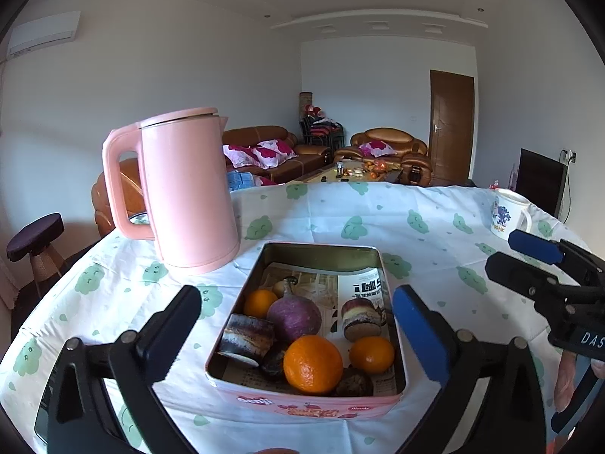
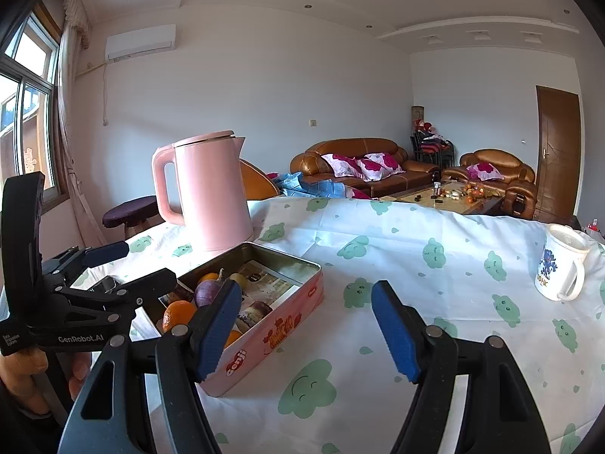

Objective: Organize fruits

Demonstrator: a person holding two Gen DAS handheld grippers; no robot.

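A pink tin box (image 1: 317, 408) lined with newspaper sits on the table. It holds three oranges, the largest (image 1: 313, 364) at the front, a purple round fruit (image 1: 294, 316), cut sugarcane pieces (image 1: 247, 338) and dark chestnut-like pieces (image 1: 354, 385). My left gripper (image 1: 298, 335) is open, its fingers on either side of the box and above it. My right gripper (image 2: 306, 331) is open and empty, just right of the box (image 2: 272, 335), above the tablecloth. It shows in the left wrist view (image 1: 529, 261) at the right.
A pink kettle (image 1: 185, 189) stands behind the box at the left. A white mug (image 2: 561, 268) stands at the far right of the table. The tablecloth (image 2: 416, 265) is white with green clouds. A stool (image 1: 36, 236) stands beyond the table's left edge.
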